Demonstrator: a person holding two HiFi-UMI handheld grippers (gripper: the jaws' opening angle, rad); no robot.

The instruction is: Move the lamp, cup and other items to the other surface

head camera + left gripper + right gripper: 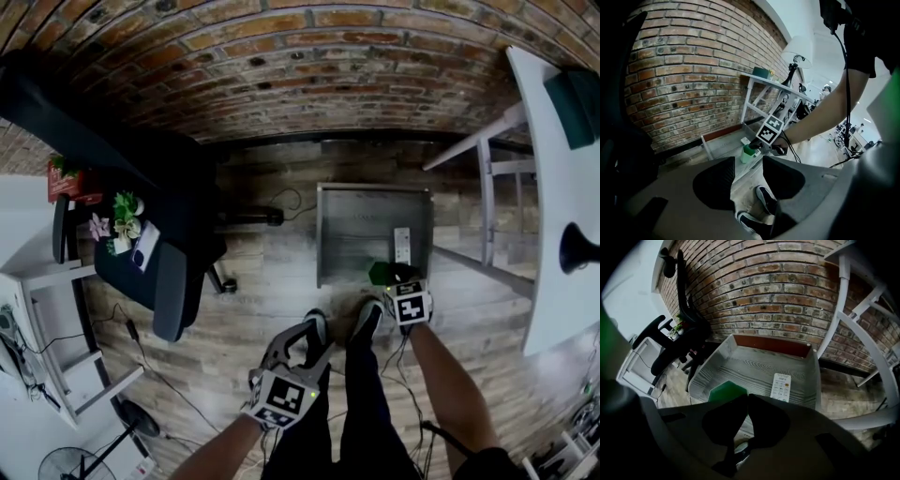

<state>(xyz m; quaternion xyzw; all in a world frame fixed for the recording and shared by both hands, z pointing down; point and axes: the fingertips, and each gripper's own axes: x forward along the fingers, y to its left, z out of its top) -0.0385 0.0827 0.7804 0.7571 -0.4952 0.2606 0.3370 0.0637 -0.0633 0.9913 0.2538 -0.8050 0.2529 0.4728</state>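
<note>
Green and probably light plastic, the cup (723, 389) stood inside the tray (754, 364), at its near edge. The right gripper (746, 399) had its fingers clenched on the thin, likely slippery rim wall. The left gripper (747, 180) held its fingers apart, empty.

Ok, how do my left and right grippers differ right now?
The left gripper has its jaws apart with nothing between them; the right gripper has its jaws together. The left hangs over the floor by the person's shoes; the right is down at the green cup in the grey tray, and whether it pinches the rim is unclear. Both point downward.
</note>
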